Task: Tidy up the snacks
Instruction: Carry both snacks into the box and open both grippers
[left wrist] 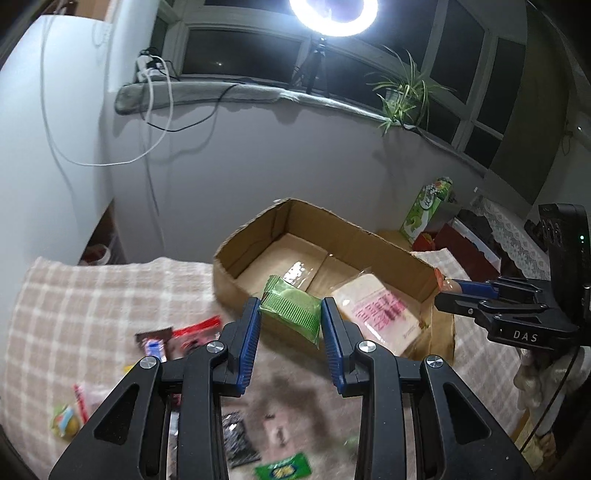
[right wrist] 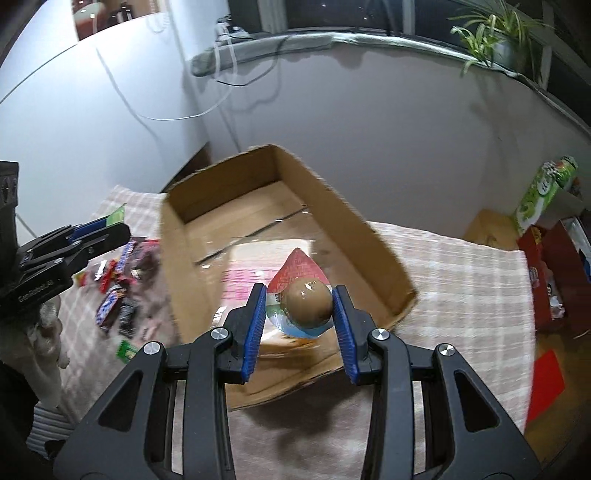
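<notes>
My left tongs [left wrist: 290,325] are clenched on a green snack packet [left wrist: 291,314], blue pads pressing both its sides. I hold it in the air at the near wall of the cardboard box [left wrist: 236,254].

My right tongs [right wrist: 299,314] are clamped on a packaged brown egg [right wrist: 306,299]; its red and blue wrapper sticks out past the pads. It hangs over the box, above the near end.

The box stands open on the counter [left wrist: 92,295], which wears a pink checked cloth. One flat packet with pink print [left wrist: 384,314] lies on the box floor, against the right-hand wall in the left wrist view. Clear tape shines along the floor seam.

Loose snacks [right wrist: 118,291] lie scattered on the cloth left of the box: red, blue and dark wrappers, all blurred. A green wrapper [left wrist: 284,469] lies near the counter's front edge.

Beyond the counter's right edge stands a green carton [right wrist: 543,192].

A ring light [left wrist: 332,18] burns on the windowsill, a potted plant [left wrist: 402,92] beside it.
</notes>
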The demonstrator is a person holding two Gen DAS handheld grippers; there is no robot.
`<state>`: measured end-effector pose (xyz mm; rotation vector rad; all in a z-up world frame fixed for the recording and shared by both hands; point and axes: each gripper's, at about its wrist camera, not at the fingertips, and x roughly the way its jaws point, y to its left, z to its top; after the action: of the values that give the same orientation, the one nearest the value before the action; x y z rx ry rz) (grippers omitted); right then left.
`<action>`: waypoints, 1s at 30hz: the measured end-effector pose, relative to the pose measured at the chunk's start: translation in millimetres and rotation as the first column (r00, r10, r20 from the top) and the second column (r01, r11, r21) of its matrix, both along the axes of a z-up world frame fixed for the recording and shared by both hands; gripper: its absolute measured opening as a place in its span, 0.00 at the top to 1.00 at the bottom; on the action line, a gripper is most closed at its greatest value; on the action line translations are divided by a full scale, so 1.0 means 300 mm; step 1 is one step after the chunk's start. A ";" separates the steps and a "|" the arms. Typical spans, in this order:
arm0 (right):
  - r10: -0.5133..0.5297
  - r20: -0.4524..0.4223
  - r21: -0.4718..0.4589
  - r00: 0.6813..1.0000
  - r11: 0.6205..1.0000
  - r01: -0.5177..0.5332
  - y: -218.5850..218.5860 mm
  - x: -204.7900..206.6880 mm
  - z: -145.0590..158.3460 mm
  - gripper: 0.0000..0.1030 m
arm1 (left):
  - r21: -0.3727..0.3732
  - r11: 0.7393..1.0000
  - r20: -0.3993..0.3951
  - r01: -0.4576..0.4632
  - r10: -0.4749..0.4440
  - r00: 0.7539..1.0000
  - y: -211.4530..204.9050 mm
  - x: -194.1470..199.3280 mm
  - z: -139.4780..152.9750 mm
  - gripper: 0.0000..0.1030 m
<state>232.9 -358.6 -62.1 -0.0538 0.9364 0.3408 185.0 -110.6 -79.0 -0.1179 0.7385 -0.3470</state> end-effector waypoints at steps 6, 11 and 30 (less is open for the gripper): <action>-0.015 -0.019 -0.007 1.000 1.000 0.015 -0.031 0.052 -0.030 0.63 | 0.015 1.000 -0.018 0.018 -0.018 1.000 -0.056 0.057 -0.021 0.70; -0.016 -0.030 -0.014 0.999 1.000 0.015 -0.032 0.075 -0.054 0.63 | 0.018 1.000 -0.043 0.023 -0.022 0.999 -0.082 0.098 -0.052 0.70; -0.022 0.007 -0.018 1.000 1.000 0.022 -0.024 0.060 -0.033 0.31 | 0.019 1.000 -0.077 0.024 -0.023 0.997 -0.122 0.131 -0.078 0.46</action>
<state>250.8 -365.7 -72.0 -0.0606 0.9331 0.3116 224.4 -147.1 -102.6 -0.1037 0.8195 -0.3590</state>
